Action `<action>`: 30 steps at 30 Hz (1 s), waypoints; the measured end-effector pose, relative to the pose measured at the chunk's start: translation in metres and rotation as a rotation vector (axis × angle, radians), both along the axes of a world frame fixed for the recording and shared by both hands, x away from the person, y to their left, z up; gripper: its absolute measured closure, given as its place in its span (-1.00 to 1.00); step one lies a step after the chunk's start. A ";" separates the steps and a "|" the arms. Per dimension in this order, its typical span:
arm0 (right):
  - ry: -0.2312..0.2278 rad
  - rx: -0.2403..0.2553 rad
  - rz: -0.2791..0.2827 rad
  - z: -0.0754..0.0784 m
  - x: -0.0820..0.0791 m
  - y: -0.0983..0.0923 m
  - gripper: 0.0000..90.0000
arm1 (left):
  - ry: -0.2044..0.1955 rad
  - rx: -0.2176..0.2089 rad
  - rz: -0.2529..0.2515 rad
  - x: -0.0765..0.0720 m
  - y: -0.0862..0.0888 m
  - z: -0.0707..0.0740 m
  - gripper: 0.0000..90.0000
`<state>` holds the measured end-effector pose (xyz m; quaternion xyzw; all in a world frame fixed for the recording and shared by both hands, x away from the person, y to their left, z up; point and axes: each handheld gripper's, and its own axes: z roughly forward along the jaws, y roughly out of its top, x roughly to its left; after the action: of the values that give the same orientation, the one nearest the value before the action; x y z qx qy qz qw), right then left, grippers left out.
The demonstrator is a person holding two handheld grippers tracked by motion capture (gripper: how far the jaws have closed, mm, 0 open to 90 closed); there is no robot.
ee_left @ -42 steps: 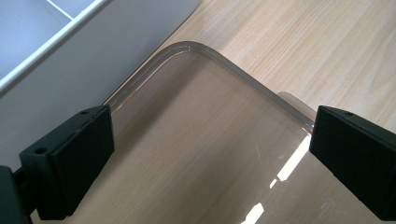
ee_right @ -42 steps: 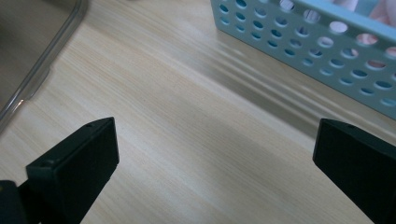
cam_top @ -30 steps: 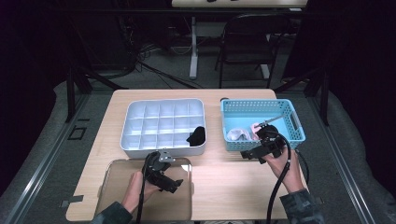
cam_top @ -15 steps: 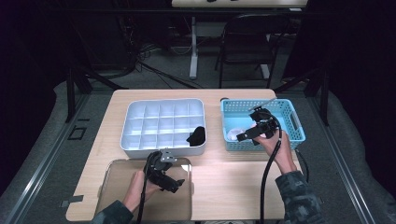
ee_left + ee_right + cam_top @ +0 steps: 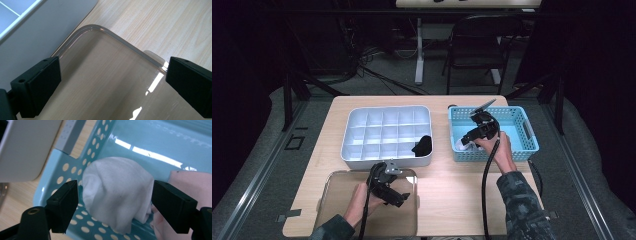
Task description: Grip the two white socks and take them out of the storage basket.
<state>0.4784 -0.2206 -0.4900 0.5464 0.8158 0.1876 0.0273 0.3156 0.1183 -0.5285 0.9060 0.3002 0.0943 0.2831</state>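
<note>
right gripper (image 5: pixel 113 202) down in blue basket (image 5: pixel 524 122), jaws just been closing around white cloth (image 5: pixel 117 192), pads maybe not pressing yet. pink cloth (image 5: pixel 187 182) at 3 o'clock. left gripper (image 5: pixel 112 80) wide open, empty, over clear tray (image 5: pixel 100 82).

You see a white compartment tray (image 5: pixel 384 131) on the wooden table (image 5: pixel 452 185), with a black bundle (image 5: pixel 422 145) in its near right compartment. A folding chair (image 5: pixel 474 47) stands beyond the table, cables (image 5: pixel 377 70) trailing across the floor.
</note>
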 end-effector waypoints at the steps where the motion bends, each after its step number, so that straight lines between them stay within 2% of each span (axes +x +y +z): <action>1: 0.000 0.006 -0.017 -0.004 0.002 0.002 -0.53 | 0.001 0.001 0.000 0.000 0.000 0.000 -1.00; 2: 0.016 -0.002 -0.007 -0.006 0.005 0.003 -0.52 | 0.001 0.002 0.000 0.000 0.000 0.000 -1.00; 6: 0.043 -0.029 -0.041 -0.017 0.011 0.009 -0.53 | 0.000 0.005 -0.003 0.000 -0.001 0.000 -1.00; 7: 0.068 -0.048 -0.024 -0.018 0.014 0.009 -0.53 | 0.000 0.004 -0.004 0.000 -0.001 0.000 -1.00; 10: 0.069 -0.055 -0.050 -0.023 0.015 0.012 -0.49 | 0.001 0.003 -0.003 0.000 0.000 0.000 -1.00; 11: 0.084 -0.064 -0.051 -0.023 0.016 0.012 -0.46 | 0.002 0.004 -0.003 0.000 0.000 -0.001 -1.00; 16: 0.099 -0.074 -0.069 -0.025 0.016 0.012 -0.09 | 0.001 0.006 -0.006 0.000 -0.001 -0.001 -1.00; 19: 0.101 -0.066 -0.082 -0.026 0.014 0.011 0.14 | 0.003 0.008 -0.006 0.000 -0.001 -0.001 -1.00; 26: 0.102 -0.065 -0.085 -0.026 0.014 0.010 0.18 | -0.001 0.009 -0.011 -0.001 -0.002 0.000 -1.00; 27: 0.100 -0.062 -0.067 -0.023 0.011 0.009 0.18 | -0.001 0.009 -0.011 -0.001 -0.002 0.000 -1.00; 28: 0.100 -0.062 -0.067 -0.023 0.011 0.009 0.30 | 0.000 0.014 -0.013 -0.001 -0.003 -0.001 -1.00; 30: 0.075 -0.063 -0.062 -0.018 0.009 0.009 0.31 | 0.000 0.014 -0.014 -0.001 -0.003 -0.001 -1.00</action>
<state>0.4879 -0.2116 -0.5076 0.5769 0.8045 0.1400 0.0197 0.3148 0.1155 -0.5296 0.9100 0.2932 0.0946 0.2775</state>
